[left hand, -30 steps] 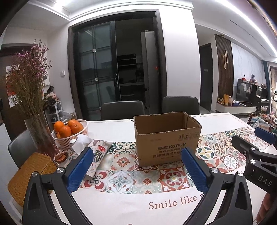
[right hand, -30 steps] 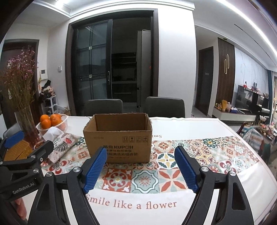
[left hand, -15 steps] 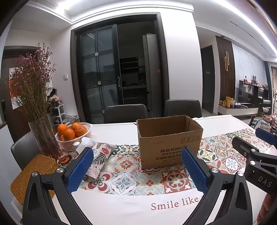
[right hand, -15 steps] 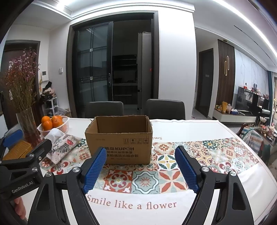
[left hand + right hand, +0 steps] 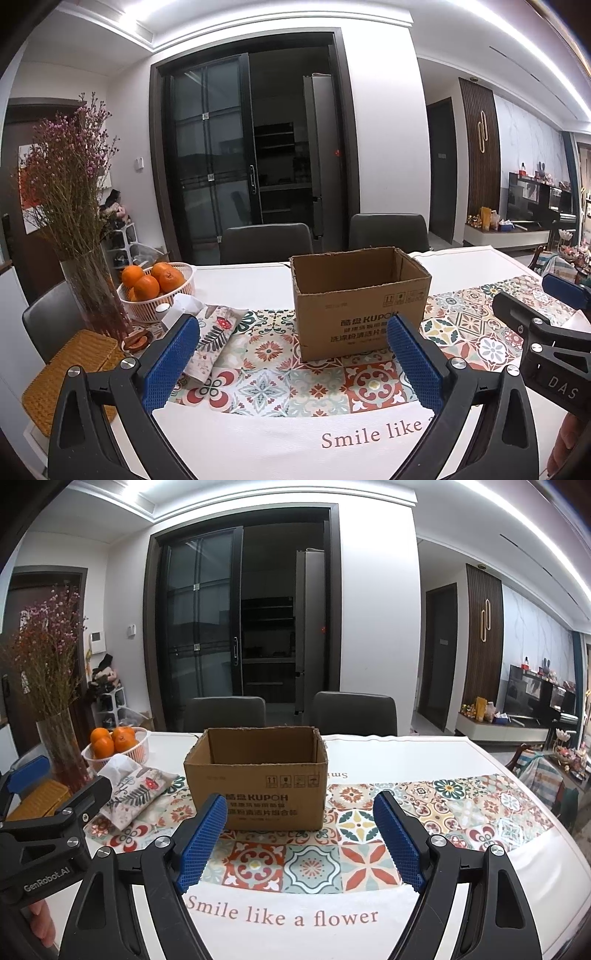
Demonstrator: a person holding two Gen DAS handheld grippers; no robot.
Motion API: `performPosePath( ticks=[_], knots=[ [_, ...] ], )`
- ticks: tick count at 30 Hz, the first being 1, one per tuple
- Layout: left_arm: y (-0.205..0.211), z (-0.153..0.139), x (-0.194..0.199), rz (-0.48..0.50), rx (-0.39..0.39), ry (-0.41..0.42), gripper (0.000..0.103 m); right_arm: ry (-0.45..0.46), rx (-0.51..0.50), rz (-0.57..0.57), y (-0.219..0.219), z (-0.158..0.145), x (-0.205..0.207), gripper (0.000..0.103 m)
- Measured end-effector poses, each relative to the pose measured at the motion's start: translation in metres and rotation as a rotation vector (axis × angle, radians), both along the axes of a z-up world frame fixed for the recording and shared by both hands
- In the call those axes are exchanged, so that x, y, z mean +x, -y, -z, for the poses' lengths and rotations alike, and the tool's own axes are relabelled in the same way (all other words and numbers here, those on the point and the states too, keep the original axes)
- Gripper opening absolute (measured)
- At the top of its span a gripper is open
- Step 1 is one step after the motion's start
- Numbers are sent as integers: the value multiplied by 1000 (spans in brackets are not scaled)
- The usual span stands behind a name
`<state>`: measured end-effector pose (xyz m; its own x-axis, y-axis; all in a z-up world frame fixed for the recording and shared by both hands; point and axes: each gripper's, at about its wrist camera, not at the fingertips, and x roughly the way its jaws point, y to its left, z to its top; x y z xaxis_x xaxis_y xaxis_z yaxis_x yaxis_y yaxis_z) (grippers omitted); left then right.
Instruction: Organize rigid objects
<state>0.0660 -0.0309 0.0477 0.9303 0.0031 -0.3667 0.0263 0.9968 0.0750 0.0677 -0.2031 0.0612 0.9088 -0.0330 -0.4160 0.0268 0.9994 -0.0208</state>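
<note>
Left wrist view: the left hand-held gripper (image 5: 291, 363) hovers spread wide and empty above the tabletop (image 5: 258, 443), an open cardboard box (image 5: 360, 301) at 12 o'clock on the patterned runner (image 5: 266, 384). A basket of oranges (image 5: 157, 286) sits at 10 o'clock.

Right wrist view: the right hand-held gripper (image 5: 301, 842) likewise gapes wide, empty, the box (image 5: 256, 782) at 12 o'clock, just beyond its fingertips.

Both wrist cameras look level across the worktop (image 5: 258, 435), near its edge; both share the cardboard box (image 5: 258, 794).
</note>
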Motion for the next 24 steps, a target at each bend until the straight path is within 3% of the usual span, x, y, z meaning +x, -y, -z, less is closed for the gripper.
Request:
performPosePath(
  ticks=[24],
  knots=[
    [-1,0,-1,-5,2,4,103,2,1,-2,-1,-3,-1,82]
  ],
)
